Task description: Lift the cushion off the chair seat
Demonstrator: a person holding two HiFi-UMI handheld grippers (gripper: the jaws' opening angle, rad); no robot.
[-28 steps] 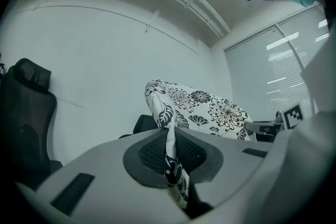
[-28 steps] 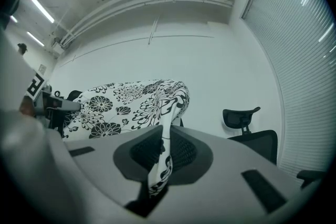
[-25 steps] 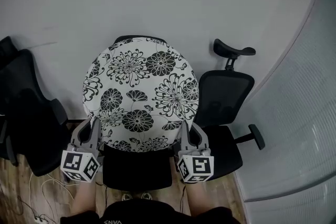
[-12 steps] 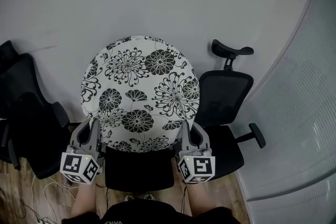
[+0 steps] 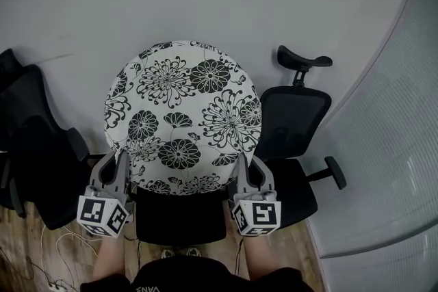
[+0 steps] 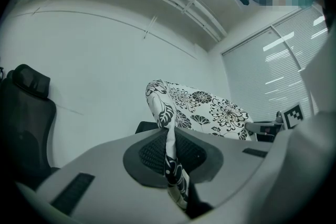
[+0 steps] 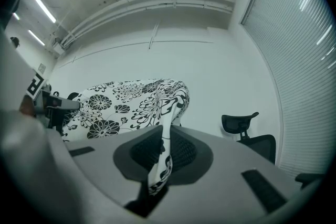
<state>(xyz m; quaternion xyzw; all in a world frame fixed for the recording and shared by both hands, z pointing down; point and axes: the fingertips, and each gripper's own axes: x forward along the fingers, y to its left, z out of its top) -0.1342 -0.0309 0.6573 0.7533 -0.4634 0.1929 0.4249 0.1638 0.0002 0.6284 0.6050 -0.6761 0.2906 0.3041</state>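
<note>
A round white cushion with black flower print hangs in the air above a black chair seat, tilted up away from me. My left gripper is shut on the cushion's near-left edge, and the right gripper is shut on its near-right edge. In the left gripper view the cushion's rim is pinched between the grey jaws, with the rest of the cushion rising beyond. The right gripper view shows the same pinch on the fabric and the cushion spreading left.
A black office chair with headrest stands at the right, another black chair at the left. A white wall lies behind, a blind-covered window wall curves at the right. Cables lie on the wooden floor at lower left.
The cushion has risen a little and now hides the chair's backrest top that showed behind it a second ago. Both grippers stay shut in about the same place.
</note>
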